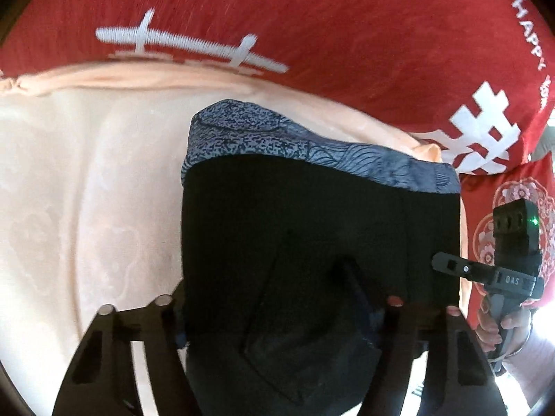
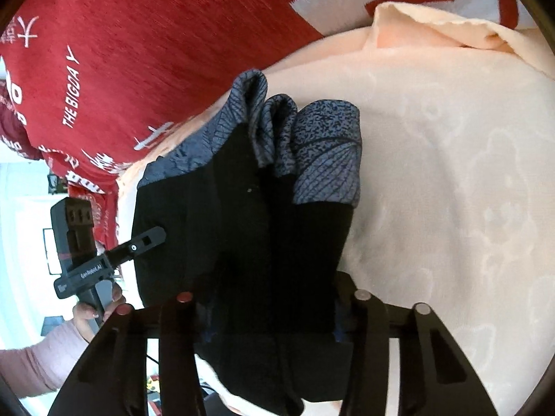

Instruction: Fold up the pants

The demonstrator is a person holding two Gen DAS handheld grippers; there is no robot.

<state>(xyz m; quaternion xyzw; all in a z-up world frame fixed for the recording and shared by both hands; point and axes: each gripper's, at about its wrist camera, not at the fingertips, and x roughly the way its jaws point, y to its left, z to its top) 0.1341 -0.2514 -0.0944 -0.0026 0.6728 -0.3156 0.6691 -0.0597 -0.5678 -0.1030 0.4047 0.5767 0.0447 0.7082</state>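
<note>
Folded black pants with a blue-grey patterned band lie on a peach blanket. My left gripper is open, fingers spread wide, and the black cloth fills the gap and overlaps their inner sides. At the pants' right edge the right gripper shows side-on, held by a hand. In the right wrist view the pants show bunched band folds. The right gripper is also open astride the cloth. The left gripper touches the pants' left edge.
A red blanket with white printed characters lies behind the peach blanket, and a red floral cushion sits at the right. A folded-back corner of the peach blanket rises at the far side. A pink sleeve shows low left.
</note>
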